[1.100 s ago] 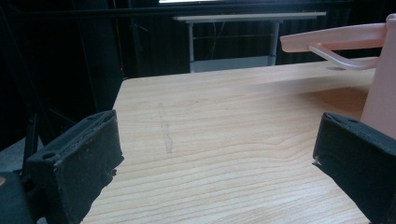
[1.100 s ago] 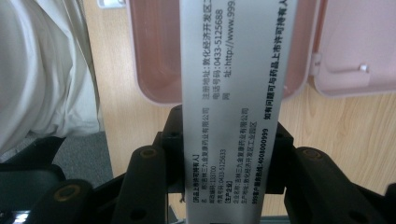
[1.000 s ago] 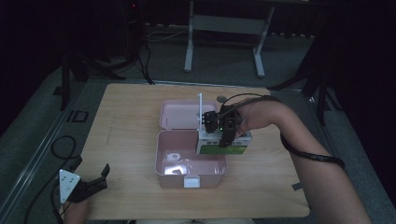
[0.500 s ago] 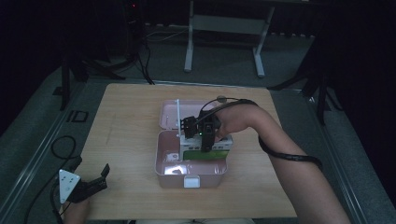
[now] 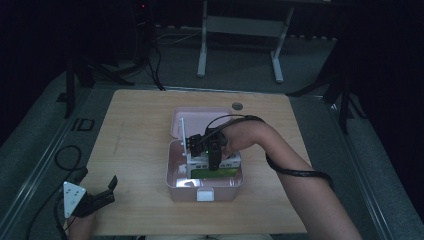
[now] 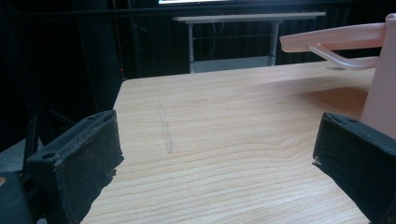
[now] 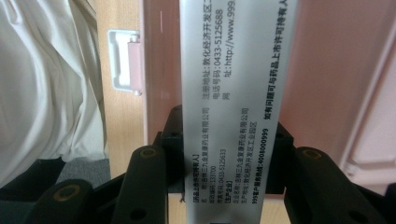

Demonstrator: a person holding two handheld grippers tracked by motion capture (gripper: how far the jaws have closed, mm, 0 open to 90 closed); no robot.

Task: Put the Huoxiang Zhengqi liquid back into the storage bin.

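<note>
Right tongs point(image 5: 214, 159) clamp a white carton point(image 7: 233, 116), held over the pink box point(image 5: 172, 182) at frame centre. Left tongs point(image 5: 100, 195) rest wide, lower left on the tabletop point(image 5: 135, 135). Risk: carton tilts, catches the box rim and jams.

1. Open plastic storage box point(image 5: 175, 175) — pale pink, with a white latch point(image 5: 204, 194) on its front wall.
2. Flat cardboard medicine carton point(image 7: 233, 93) — white, printed with black text; green face in the high view.
3. Wooden bench point(image 5: 135, 145) — light tan, fine grain lines.
4. Tongs point(image 6: 224, 163) — matte black pads.
</note>
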